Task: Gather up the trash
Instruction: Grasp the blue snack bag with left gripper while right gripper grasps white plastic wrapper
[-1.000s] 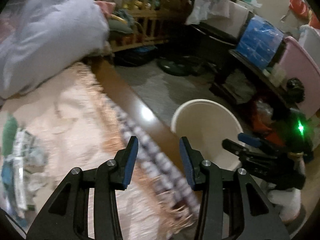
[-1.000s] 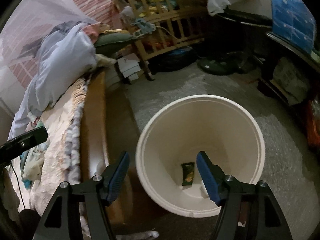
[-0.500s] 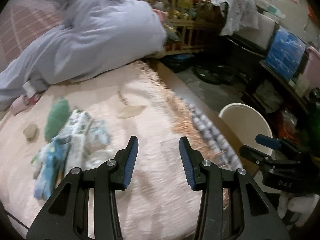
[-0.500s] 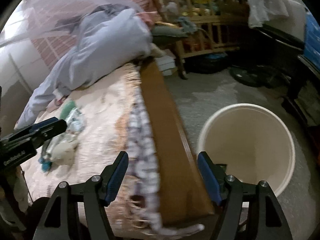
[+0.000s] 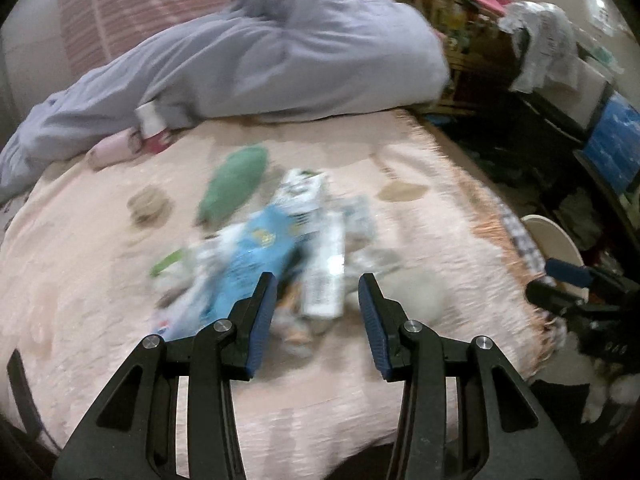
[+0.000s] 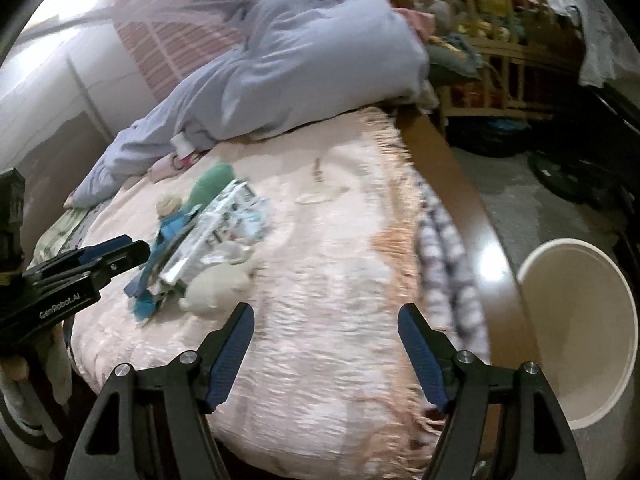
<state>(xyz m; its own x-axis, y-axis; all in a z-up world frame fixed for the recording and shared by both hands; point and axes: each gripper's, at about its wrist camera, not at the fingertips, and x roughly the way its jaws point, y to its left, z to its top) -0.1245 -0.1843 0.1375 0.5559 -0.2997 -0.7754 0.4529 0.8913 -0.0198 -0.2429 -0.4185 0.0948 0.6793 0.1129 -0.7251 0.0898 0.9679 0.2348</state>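
Left wrist view: trash pile (image 5: 288, 248) of blurred wrappers, chiefly a blue packet (image 5: 256, 260) and a white printed carton (image 5: 320, 240), lying mid-bed on the pink bedspread (image 5: 100, 300), just beyond the left gripper (image 5: 316, 312), whose jaws stand wide with nothing between them. A green wrapper (image 5: 236, 188) lies at the pile's far left; a small tan lump (image 5: 146, 204) lies left of that, apart; a pale crumpled wad (image 5: 416, 292) touches the pile's near right edge. Right wrist view: same pile (image 6: 204, 236) at left, the left gripper (image 6: 116, 256) pointing at it from the left edge; right gripper (image 6: 326, 332) over bare bedspread (image 6: 320, 360) nearer the bed's edge, jaws wide, holding nothing. Cream bin (image 6: 580, 340) stands on the floor at right, beside the brown bed frame (image 6: 452, 176); its inside is not visible. A grey-lilac duvet (image 6: 312, 64) is heaped at the far end of the bed, with a wooden crib (image 6: 500, 52) beyond at far right.
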